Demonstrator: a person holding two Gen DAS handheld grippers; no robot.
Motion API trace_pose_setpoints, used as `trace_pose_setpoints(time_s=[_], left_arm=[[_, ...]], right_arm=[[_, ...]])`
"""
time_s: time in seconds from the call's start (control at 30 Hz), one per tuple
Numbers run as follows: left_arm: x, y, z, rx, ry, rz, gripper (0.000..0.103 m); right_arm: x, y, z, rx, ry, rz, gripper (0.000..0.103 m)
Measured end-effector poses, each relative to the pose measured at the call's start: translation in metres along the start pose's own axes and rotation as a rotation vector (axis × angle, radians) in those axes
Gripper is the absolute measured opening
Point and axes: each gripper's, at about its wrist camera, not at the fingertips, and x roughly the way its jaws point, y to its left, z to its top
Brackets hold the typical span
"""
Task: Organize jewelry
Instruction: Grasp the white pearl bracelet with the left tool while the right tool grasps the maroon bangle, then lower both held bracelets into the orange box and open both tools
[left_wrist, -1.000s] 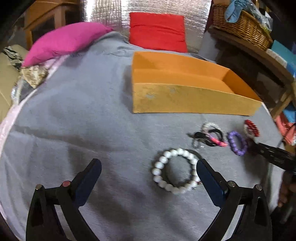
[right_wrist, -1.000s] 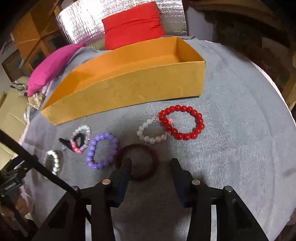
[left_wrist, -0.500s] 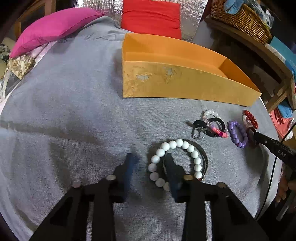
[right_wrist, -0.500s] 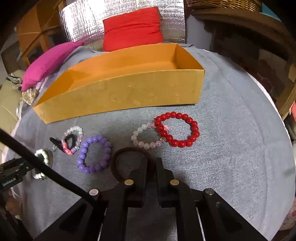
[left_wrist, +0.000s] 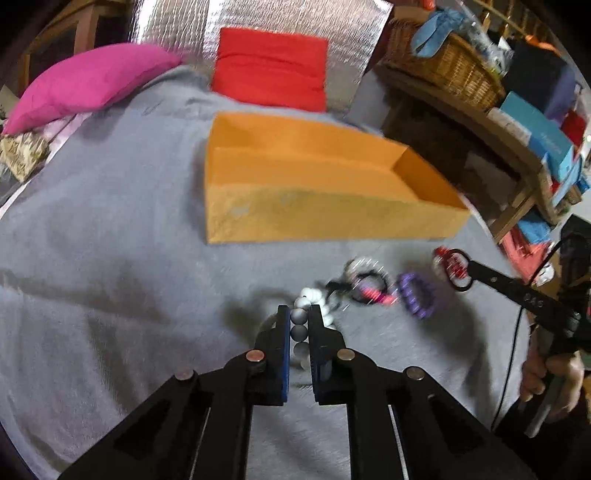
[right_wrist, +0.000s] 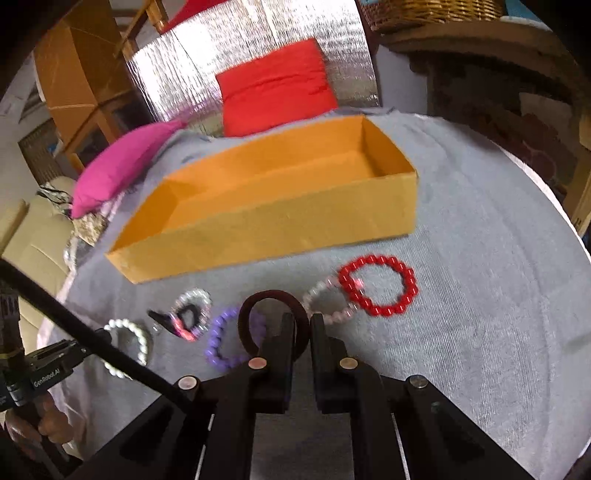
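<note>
In the left wrist view my left gripper (left_wrist: 299, 314) has its jaws closing on the white pearl bracelet (left_wrist: 300, 326), and the pads press on its beads just above the grey cloth (left_wrist: 110, 295). My right gripper (right_wrist: 303, 325) is shut on a dark maroon hair band (right_wrist: 258, 301), which stands up between the jaws. An open orange box (right_wrist: 280, 229) lies beyond, its inside bare where I can see it. On the cloth lie a red bead bracelet (right_wrist: 376, 286), a pale pink one (right_wrist: 325, 304), a purple one (right_wrist: 221, 345) and a clear one with a black clip (right_wrist: 188, 312).
A pink cushion (left_wrist: 88, 81) and a red cushion (left_wrist: 269, 68) sit behind the box against a silver sheet. A wicker basket (left_wrist: 447, 70) and stacked boxes stand on a wooden shelf at the right. A hand (left_wrist: 550, 373) holds the right gripper's handle.
Both grippers have closed: the left from wide open onto the pearl bracelet, the right onto the dark hair band. The right gripper has risen slightly with the band.
</note>
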Motion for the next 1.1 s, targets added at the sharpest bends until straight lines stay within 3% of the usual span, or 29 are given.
trace_pose_setpoints(time_s=[0.2,0.43,0.7,0.87,0.93,1.0,1.1], left_arm=[[-0.018,-0.015,0.04,0.018,-0.116,-0.03,0.009],[-0.009,-0.022,0.109,0.001,-0.241,0.048,0.009],[0.041,-0.014,0.106,-0.005,-0.148,0.129,0.009],[0.047,-0.009,0.099,-0.015,-0.115,0.17,0.01],[0.046,-0.013,0.095,-0.003,-0.11,0.172,0.019],[0.04,-0.021,0.09,0.034,-0.126,0.198,0.038],[0.029,-0.036,0.08,0.112,-0.157,0.256,0.052]], right_arm=[[-0.003,0.009,0.027,0.029,-0.108,0.038,0.009],[0.022,0.013,0.072,0.077,-0.157,0.043,0.009],[0.068,0.009,0.089,0.086,-0.089,-0.012,0.009],[0.066,-0.001,0.09,0.122,-0.079,0.014,0.011],[0.059,-0.006,0.09,0.138,-0.093,0.027,0.014],[0.049,-0.013,0.091,0.153,-0.116,0.034,0.018],[0.032,-0.026,0.092,0.184,-0.163,0.014,0.019]])
